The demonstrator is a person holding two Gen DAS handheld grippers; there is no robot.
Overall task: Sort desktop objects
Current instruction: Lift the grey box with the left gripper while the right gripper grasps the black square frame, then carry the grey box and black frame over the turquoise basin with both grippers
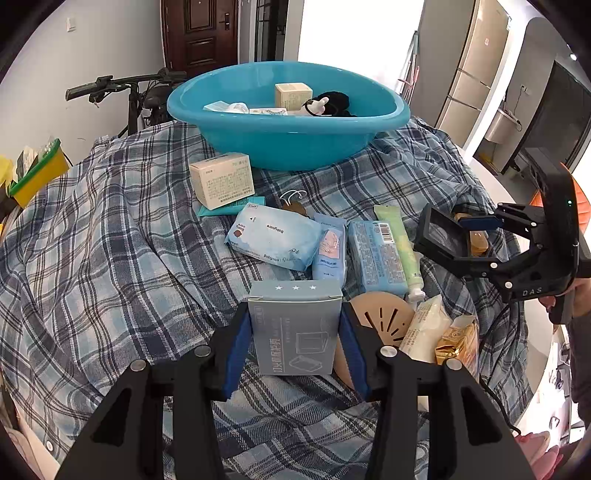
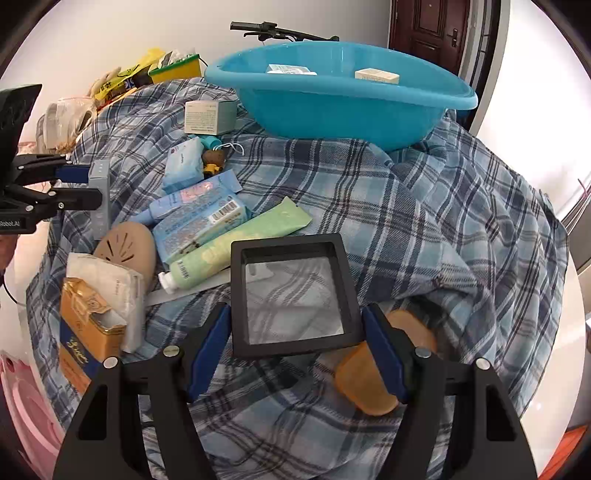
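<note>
We have the left gripper point(image 1: 295, 332) clamped on a grey box point(image 1: 295, 325), its blue pads flat against both narrow sides, held upright just above the cloth. The right gripper point(image 2: 295, 339) straddles a black frame point(image 2: 293, 291) with a clear film window; in the right wrist view the pads stand at the frame's two lower corners, and we cannot tell whether they press on it or only bracket it, so we judge that grip unsettled. To do this step well, we should close squarely on the frame's rigid edges rather than the film, and lift it straight up so it clears the amber soap-like pieces point(image 2: 365, 384) at five o'clock. Then each item goes up and over the rim of the blue basin point(image 1: 288, 114), which sits at twelve o'clock, well beyond the clutter, and already holds a few things. Between us and it lie a green tube point(image 2: 236, 247), a blue barcoded pack point(image 2: 199, 225), a tissue pack point(image 1: 273, 240) and a cream box point(image 1: 221, 179). Everything rests on a rumpled blue plaid cloth point(image 2: 443, 221), soft and uneven. Behind, at eleven o'clock in the left wrist view, we see handlebars point(image 1: 125, 83) and a dark door point(image 1: 201, 33).
</note>
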